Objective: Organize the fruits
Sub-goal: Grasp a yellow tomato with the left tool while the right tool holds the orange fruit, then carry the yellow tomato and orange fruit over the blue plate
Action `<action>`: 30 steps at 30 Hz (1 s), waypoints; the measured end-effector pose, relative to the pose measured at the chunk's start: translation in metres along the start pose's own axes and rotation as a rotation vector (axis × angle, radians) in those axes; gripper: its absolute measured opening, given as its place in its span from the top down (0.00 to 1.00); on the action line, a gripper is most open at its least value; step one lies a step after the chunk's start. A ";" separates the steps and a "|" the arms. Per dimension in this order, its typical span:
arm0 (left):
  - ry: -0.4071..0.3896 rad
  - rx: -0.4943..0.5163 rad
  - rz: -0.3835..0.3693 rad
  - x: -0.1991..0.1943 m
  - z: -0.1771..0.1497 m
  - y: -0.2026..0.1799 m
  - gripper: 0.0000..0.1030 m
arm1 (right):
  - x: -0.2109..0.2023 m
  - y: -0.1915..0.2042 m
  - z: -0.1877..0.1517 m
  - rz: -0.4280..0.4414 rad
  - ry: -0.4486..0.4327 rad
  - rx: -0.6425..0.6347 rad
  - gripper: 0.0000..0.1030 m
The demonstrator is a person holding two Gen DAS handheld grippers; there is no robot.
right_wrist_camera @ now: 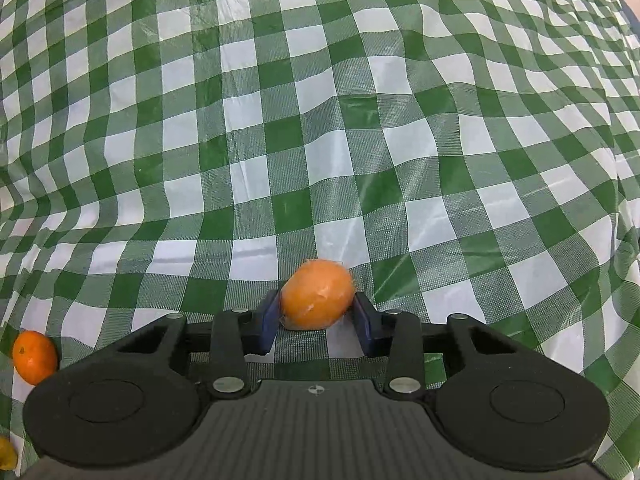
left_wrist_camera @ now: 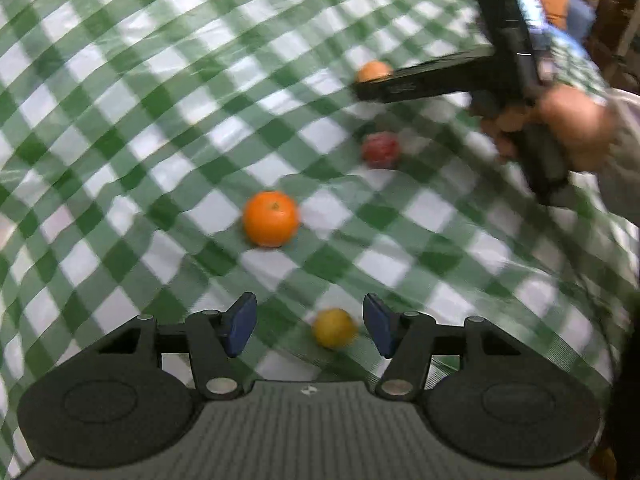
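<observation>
A pale orange fruit [right_wrist_camera: 317,295] is sitting between the blue pads [right_wrist_camera: 269,322] of the right tool [right_wrist_camera: 316,320], which is clenching it from both sides above the green-and-white checked cloth [right_wrist_camera: 320,120] covering the table. In the left wrist view the same fruit [left_wrist_camera: 374,71] is peeking out just behind the tip of the right tool [left_wrist_camera: 372,88], whose black fingers are reaching leftward across the scene while the person's hand [left_wrist_camera: 568,128] is wrapping around its handle at the right edge.

A bright orange [left_wrist_camera: 271,219] is lying on the cloth near the middle, well ahead of the left tool [left_wrist_camera: 310,326]. A red fruit [left_wrist_camera: 381,150] is resting beyond it, below the right tool's fingers and apart from them. A small yellow fruit [left_wrist_camera: 334,327] is lying low between the left tool's pads [left_wrist_camera: 239,324], nearer the right-hand one; whether it is touching either is unclear through the blur. The left tool is standing released, its pads spread wide and gripping nothing.

In the right wrist view the orange [right_wrist_camera: 35,356] is showing at the left edge, and a sliver of yellow fruit [right_wrist_camera: 6,454] in the bottom corner.
</observation>
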State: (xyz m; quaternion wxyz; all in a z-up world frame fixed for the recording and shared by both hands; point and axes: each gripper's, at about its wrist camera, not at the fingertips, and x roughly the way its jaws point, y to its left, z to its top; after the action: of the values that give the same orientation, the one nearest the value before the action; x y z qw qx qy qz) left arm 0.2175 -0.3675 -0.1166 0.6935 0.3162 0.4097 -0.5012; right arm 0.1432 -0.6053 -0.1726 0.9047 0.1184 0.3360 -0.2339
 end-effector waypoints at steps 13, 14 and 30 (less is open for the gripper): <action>-0.035 0.021 -0.013 -0.003 -0.004 -0.010 0.74 | -0.011 0.013 -0.005 -0.038 -0.076 -0.076 0.62; -0.059 0.003 -0.008 -0.012 -0.003 -0.010 0.74 | -0.019 0.014 -0.003 -0.051 -0.103 -0.077 0.62; -0.120 -0.453 0.103 -0.213 -0.124 -0.054 0.74 | -0.292 0.112 -0.079 0.197 -0.135 -0.080 0.62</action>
State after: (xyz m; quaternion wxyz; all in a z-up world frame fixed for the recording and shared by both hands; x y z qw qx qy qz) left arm 0.1005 -0.1854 0.0130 0.7944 0.1427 0.4532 -0.3784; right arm -0.0380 -0.3792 -0.0314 0.9477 0.0987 0.2703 -0.1378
